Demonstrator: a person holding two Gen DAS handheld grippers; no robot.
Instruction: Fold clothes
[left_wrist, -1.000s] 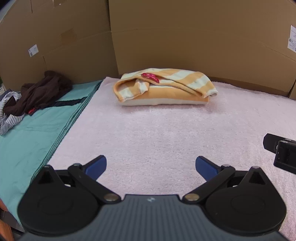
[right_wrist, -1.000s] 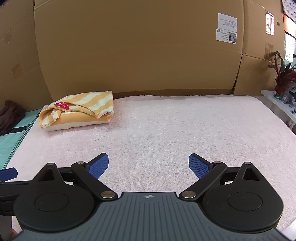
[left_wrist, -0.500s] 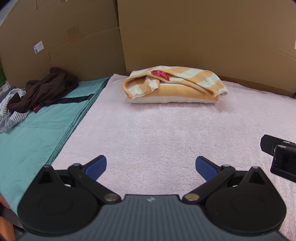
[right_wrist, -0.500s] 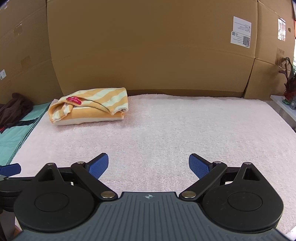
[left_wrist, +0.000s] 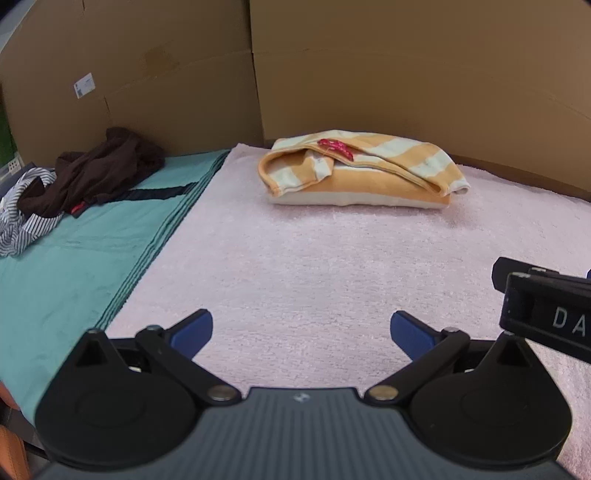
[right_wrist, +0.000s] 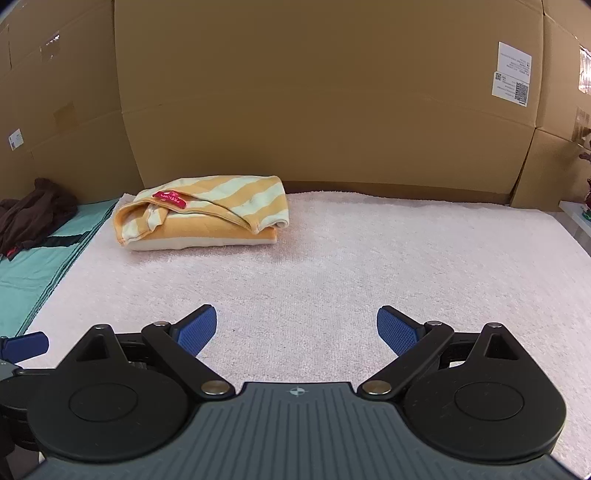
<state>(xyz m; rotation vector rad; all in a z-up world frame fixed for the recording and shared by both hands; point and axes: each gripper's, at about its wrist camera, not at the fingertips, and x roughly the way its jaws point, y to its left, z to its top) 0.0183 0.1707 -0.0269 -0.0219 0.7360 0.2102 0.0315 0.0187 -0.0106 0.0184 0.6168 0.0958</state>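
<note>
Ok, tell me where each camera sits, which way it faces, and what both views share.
Left wrist: sits on the left gripper, facing forward over the pink towel toward the cardboard wall; its open blue fingers and part of the right gripper show.
Right wrist: sits on the right gripper, facing the same wall; its open fingers show.
Shared: the folded striped garment and the dark clothes pile.

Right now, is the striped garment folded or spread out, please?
Folded: the striped garment lies as a compact layered bundle on the pink towel.
</note>
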